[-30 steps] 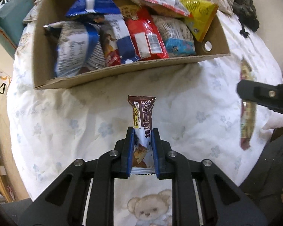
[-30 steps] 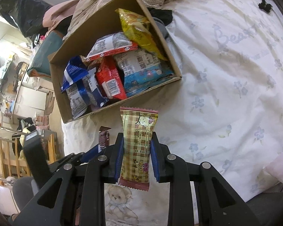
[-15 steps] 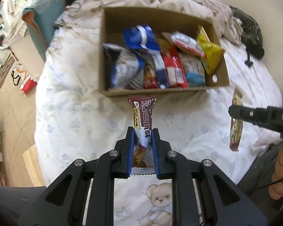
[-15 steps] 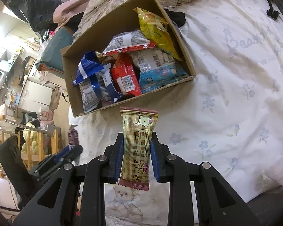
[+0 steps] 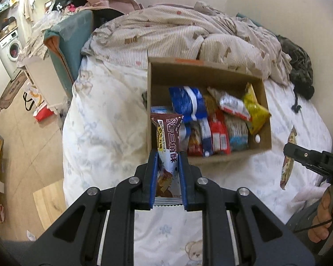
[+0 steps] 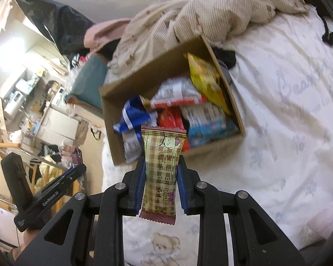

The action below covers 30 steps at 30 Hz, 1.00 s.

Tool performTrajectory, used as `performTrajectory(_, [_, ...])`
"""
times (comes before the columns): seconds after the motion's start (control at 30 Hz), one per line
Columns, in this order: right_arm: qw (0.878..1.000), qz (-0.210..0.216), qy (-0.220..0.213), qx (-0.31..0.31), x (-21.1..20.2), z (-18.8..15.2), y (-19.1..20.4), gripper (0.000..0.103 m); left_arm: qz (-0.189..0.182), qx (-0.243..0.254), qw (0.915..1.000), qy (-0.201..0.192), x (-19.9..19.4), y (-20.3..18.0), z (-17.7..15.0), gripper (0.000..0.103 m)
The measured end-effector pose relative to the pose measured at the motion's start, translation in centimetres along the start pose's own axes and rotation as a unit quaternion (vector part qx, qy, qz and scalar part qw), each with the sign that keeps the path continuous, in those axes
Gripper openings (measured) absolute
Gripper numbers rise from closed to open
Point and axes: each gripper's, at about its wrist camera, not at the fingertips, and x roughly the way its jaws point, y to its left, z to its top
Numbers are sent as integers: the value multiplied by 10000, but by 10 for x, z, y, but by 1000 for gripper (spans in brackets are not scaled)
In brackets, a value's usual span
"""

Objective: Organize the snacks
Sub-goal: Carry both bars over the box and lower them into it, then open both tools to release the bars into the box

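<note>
— Two grippers, each clamped on one snack?
— Yes: left gripper (image 5: 167, 155) pinches the brown wafer packet (image 5: 167, 139); right gripper (image 6: 161, 168) pinches the beige checked packet (image 6: 162, 173), both above the bed (image 6: 288, 110) before the cardboard box (image 5: 264, 102).

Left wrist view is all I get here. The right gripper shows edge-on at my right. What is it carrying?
Observer: The right gripper is shut on a beige plaid snack bar with a cartoon animal printed at its top.
Operator: Is the bar over the cardboard box?
Observer: Its top edge overlaps the cardboard box near wall in the right wrist view; true height cannot be told.
Operator: Anything behind the box I can't see?
Observer: A dark item lies on the bed against the box's far right side.
</note>
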Motion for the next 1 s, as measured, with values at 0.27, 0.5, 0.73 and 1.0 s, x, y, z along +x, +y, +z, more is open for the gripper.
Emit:
performTrajectory(0.27, [9990,-13,-128,-419,21,29,19,28,-147,93,9997,-150,16,-14,38,15])
performTrajectory(0.5, [9962,-244,-231,-809,46,57,28,28,-281,100,9993,-219,40,-34,64,15])
performTrajectory(0.73, [9950,-588,-110,-796,73,73,13,28,-157,257,9988,-385,64,-48,71,15])
performTrajectory(1.0, [9957,-754,87,-530,86,72,-2,28,9,362,9989,-292,87,-50,64,15])
